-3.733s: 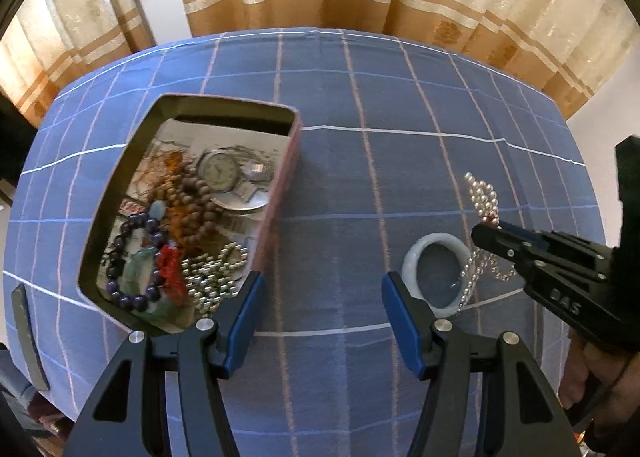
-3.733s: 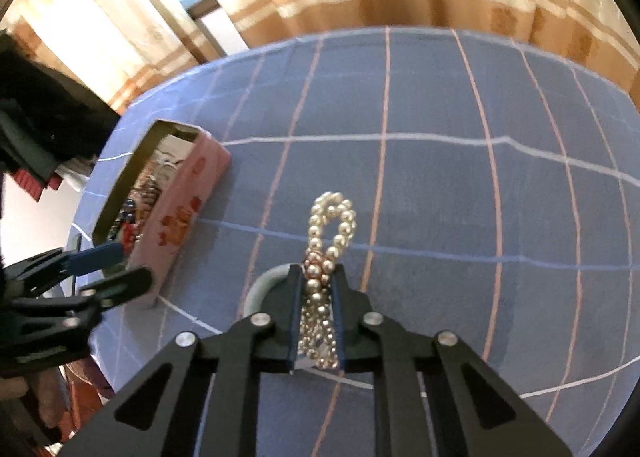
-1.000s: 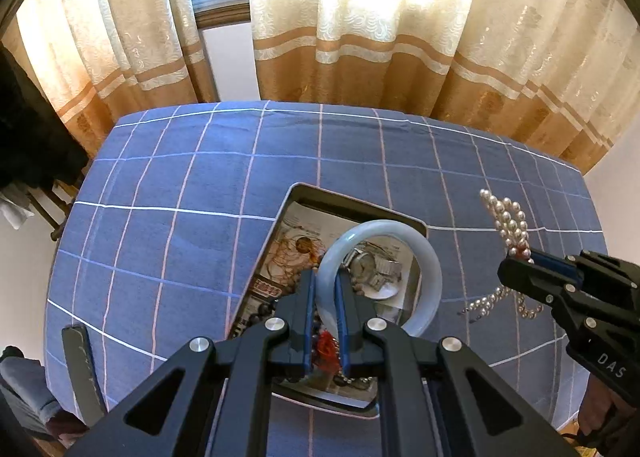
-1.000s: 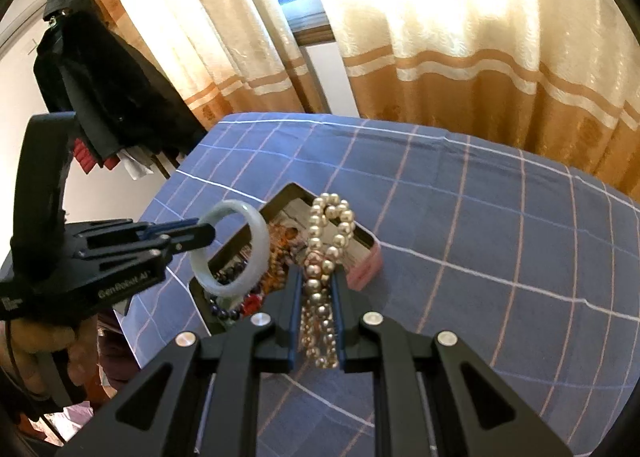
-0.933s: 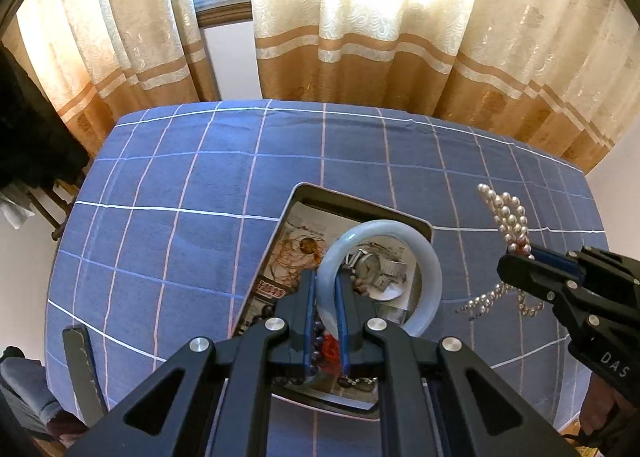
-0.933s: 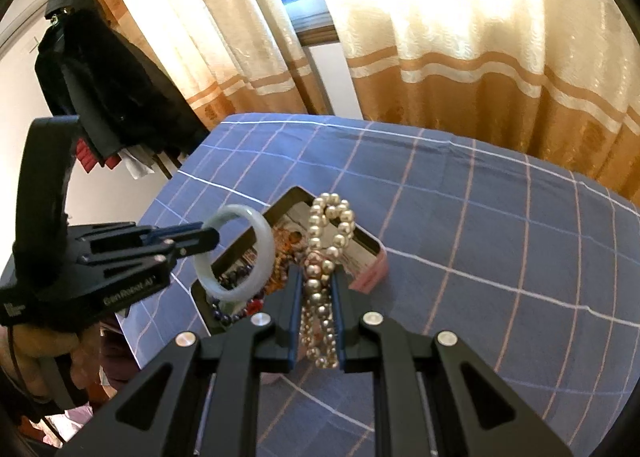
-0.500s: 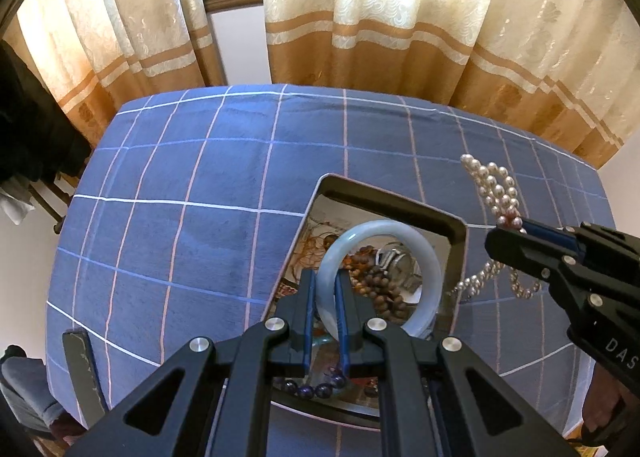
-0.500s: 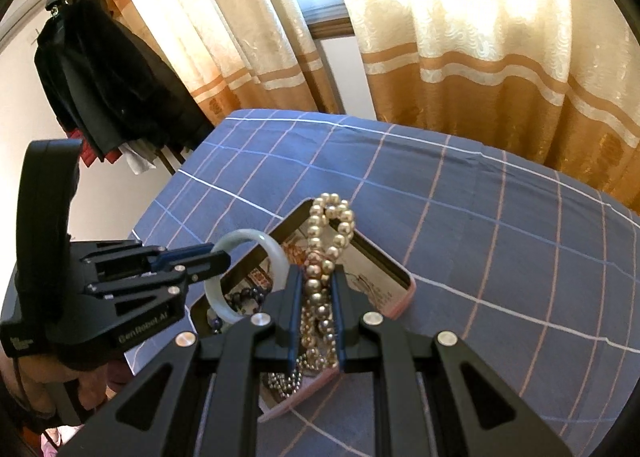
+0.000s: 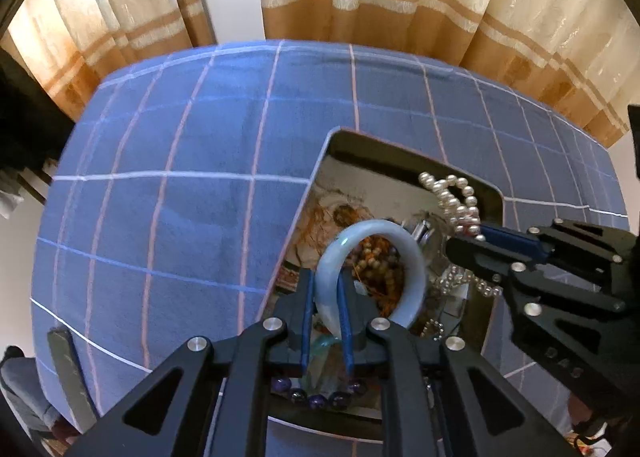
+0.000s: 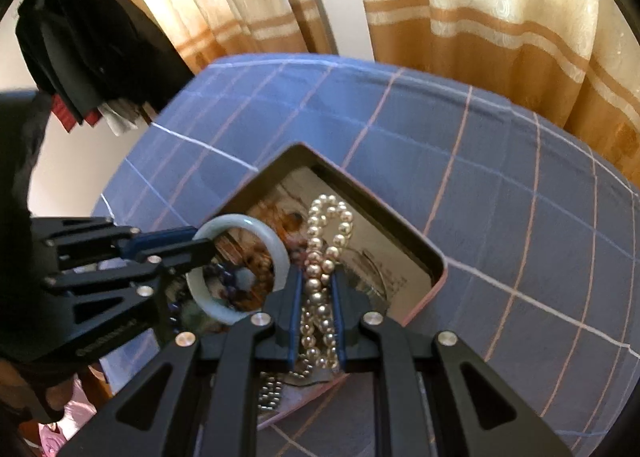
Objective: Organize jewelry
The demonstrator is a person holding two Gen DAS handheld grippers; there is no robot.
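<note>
A blue checked tablecloth (image 9: 168,193) covers the table, and on it sits the open jewelry box (image 9: 404,155), already crowded with bead strings and a watch. Both grippers hang over its opening. The left gripper (image 9: 325,297) is closed on the pale jade bangle (image 9: 412,261), the ring standing upright on edge, its lower arc just above the beads. The right gripper (image 10: 315,299) pinches the pearl necklace (image 10: 326,229) mid-strand (loops spill out above and below the fingers). Each piece lies directly above the box interior, so the coming release likely needs only a short drop straight down; neither gripper looks clearly nearer.
</note>
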